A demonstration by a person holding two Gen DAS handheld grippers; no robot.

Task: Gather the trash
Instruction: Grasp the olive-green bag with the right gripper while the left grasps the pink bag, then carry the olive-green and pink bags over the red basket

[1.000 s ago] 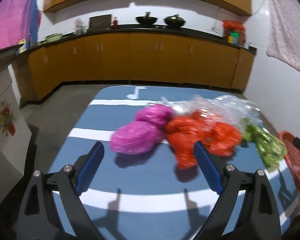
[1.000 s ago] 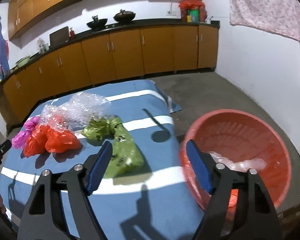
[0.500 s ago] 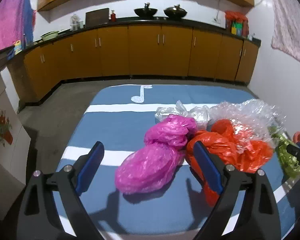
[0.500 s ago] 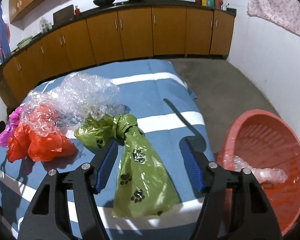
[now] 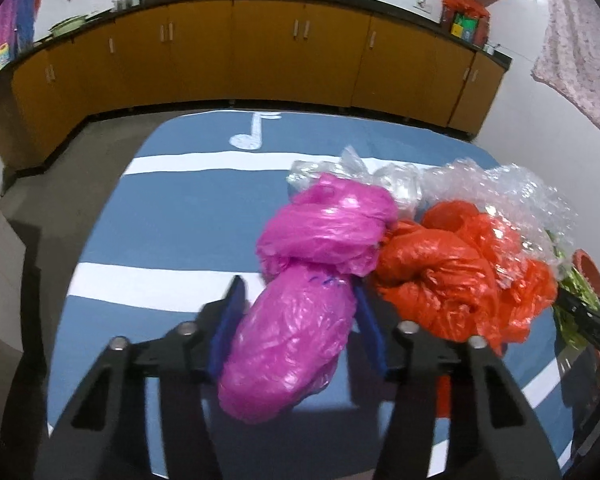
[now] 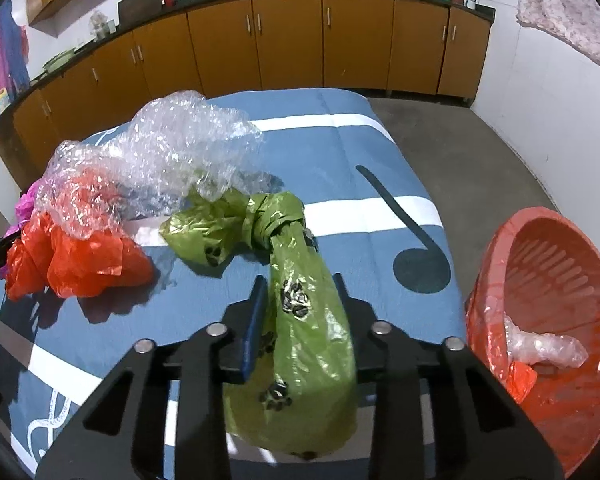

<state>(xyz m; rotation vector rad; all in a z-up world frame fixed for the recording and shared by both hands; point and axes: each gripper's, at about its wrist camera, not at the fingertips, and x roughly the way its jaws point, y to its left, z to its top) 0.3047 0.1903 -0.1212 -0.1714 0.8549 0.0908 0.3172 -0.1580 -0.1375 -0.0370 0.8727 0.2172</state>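
A knotted pink bag lies on the blue striped tablecloth. My left gripper is closing around its near lobe, blue pads against both sides. An orange bag and clear bubble wrap touch it on the right. In the right wrist view, a knotted green bag with paw prints is squeezed between the closing jaws of my right gripper. The orange bag and bubble wrap lie to its left.
A red slotted basket stands off the table's right edge with clear plastic and an orange scrap inside. Orange kitchen cabinets line the far wall beyond a strip of grey floor. A clear plastic bag lies behind the pink one.
Both grippers moved forward and down over the table. The left jaws narrowed around the pink bag, and the right jaws narrowed onto the green bag.
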